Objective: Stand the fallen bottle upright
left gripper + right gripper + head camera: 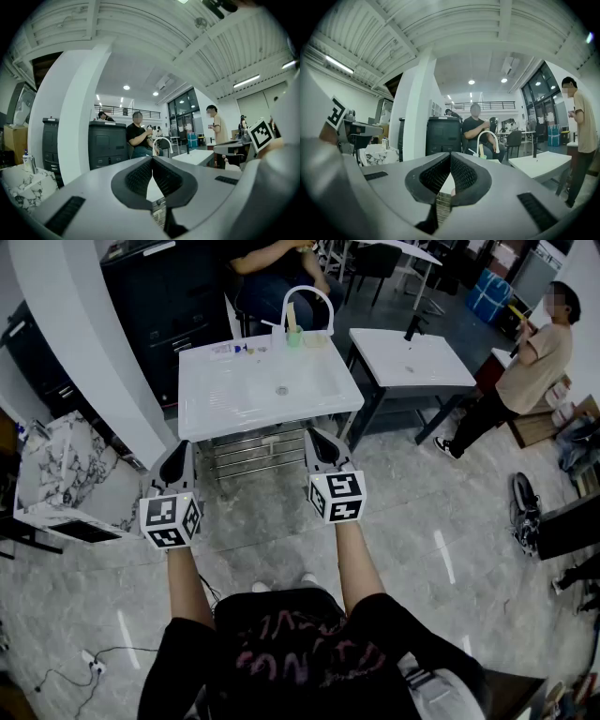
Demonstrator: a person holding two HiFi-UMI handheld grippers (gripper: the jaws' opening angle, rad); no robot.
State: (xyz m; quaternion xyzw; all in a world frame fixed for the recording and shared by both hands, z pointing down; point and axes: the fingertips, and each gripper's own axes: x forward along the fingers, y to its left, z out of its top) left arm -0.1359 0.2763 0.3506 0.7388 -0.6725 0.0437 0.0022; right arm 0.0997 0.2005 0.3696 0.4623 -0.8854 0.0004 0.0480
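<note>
A small bottle (230, 349) lies on its side at the back left of the white sink table (216, 404), near a green cup (294, 336) and the arched white faucet (307, 298). Both grippers hang level in front of the table's near edge, short of it and touching nothing. My left gripper (178, 450) (152, 160) is shut, its ribbed pads meeting with nothing between them. Beside it, my right gripper (317, 438) (450, 155) is also shut and empty. The faucet (487, 140) shows ahead in the right gripper view.
A metal rack (253, 454) sits under the sink table. A second white table (412, 357) stands to the right, with a standing person (530, 362) beyond it. Another person (281, 268) sits behind the sink. A marble-patterned box (56, 474) and white column (84, 334) stand at left.
</note>
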